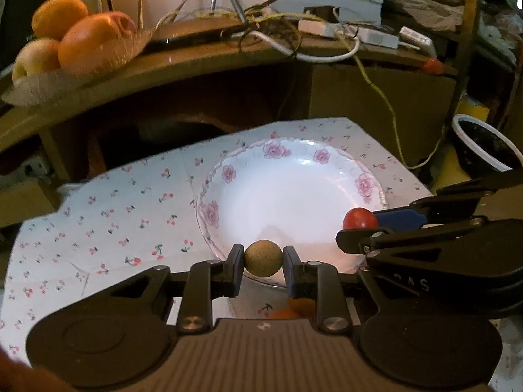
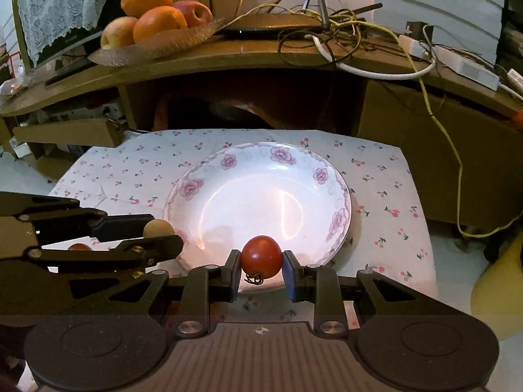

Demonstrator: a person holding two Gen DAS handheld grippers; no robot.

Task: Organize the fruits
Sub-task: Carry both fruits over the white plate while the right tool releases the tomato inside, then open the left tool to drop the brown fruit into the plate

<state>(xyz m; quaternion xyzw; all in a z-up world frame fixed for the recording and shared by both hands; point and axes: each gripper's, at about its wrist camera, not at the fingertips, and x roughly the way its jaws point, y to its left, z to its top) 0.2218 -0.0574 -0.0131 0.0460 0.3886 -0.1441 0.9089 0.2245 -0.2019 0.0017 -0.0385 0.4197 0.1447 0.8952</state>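
Observation:
A white plate with pink flowers (image 1: 228, 173) (image 2: 228, 160) lies on a cherry-print cloth (image 1: 108, 209) (image 2: 385, 176). My left gripper (image 1: 263, 261) is shut on a small tan round fruit (image 1: 263, 258) held over the plate's near rim; the gripper also shows in the right wrist view (image 2: 157, 232) with the fruit (image 2: 158, 227). My right gripper (image 2: 261, 261) is shut on a small red tomato (image 2: 261, 256) over the near rim; it also shows in the left wrist view (image 1: 362, 223) with the tomato (image 1: 359, 218).
A tray of oranges and apples (image 1: 65, 39) (image 2: 153, 23) stands on a wooden shelf (image 1: 196, 62) behind, with tangled cables (image 2: 343, 32). Small orange fruits (image 1: 294, 308) lie on the cloth under the left gripper. A dark bowl (image 1: 483, 143) sits to the right.

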